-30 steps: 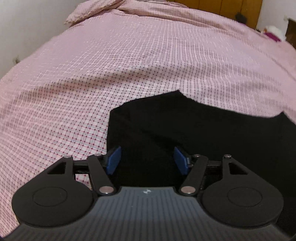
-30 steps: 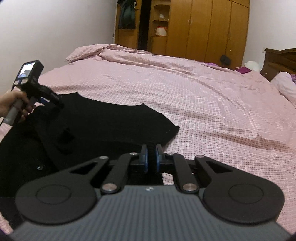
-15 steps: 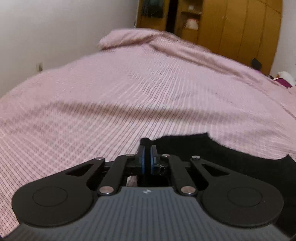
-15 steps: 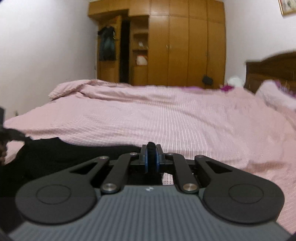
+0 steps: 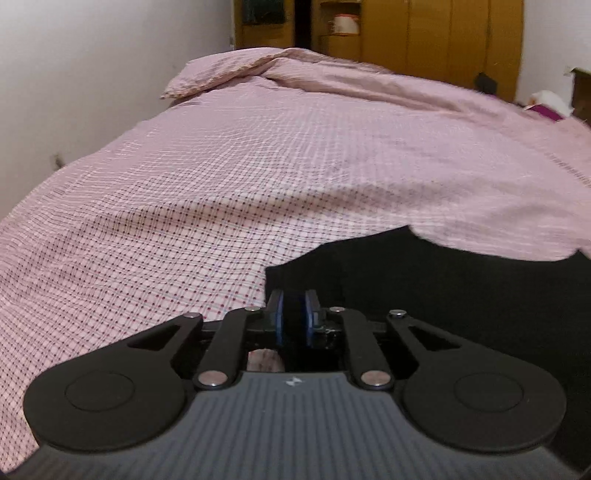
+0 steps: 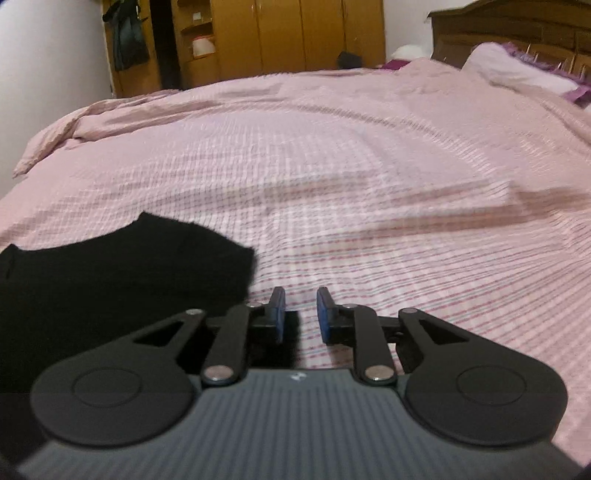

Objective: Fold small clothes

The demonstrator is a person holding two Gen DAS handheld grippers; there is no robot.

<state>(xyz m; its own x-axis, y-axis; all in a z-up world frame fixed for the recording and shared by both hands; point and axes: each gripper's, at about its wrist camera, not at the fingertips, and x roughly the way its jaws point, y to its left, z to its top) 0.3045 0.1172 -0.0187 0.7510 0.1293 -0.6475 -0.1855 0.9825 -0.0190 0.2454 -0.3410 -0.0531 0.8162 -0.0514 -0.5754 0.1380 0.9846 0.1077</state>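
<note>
A black garment (image 5: 443,295) lies spread on the pink checked bed cover (image 5: 221,184). My left gripper (image 5: 294,306) has its blue pads close together at the garment's left edge, with black cloth filling the narrow gap; its jaws are opening slightly. In the right wrist view the garment (image 6: 110,277) sits to the left. My right gripper (image 6: 300,306) hangs just past the garment's right edge over the bed cover (image 6: 369,184). Its jaws are opening, and only checked cover shows between the pads.
The bed stretches far ahead of both grippers, with a bunched quilt edge (image 5: 229,74) at the back left. A wooden wardrobe (image 6: 277,33) stands behind. A dark headboard (image 6: 517,26) and a pillow (image 6: 517,70) are at the right, a white wall (image 5: 74,74) on the left.
My left gripper went from wide open to closed on the garment's edge and tipped up. My right gripper, shut on black cloth before, swung down and spread its pads with nothing between them.
</note>
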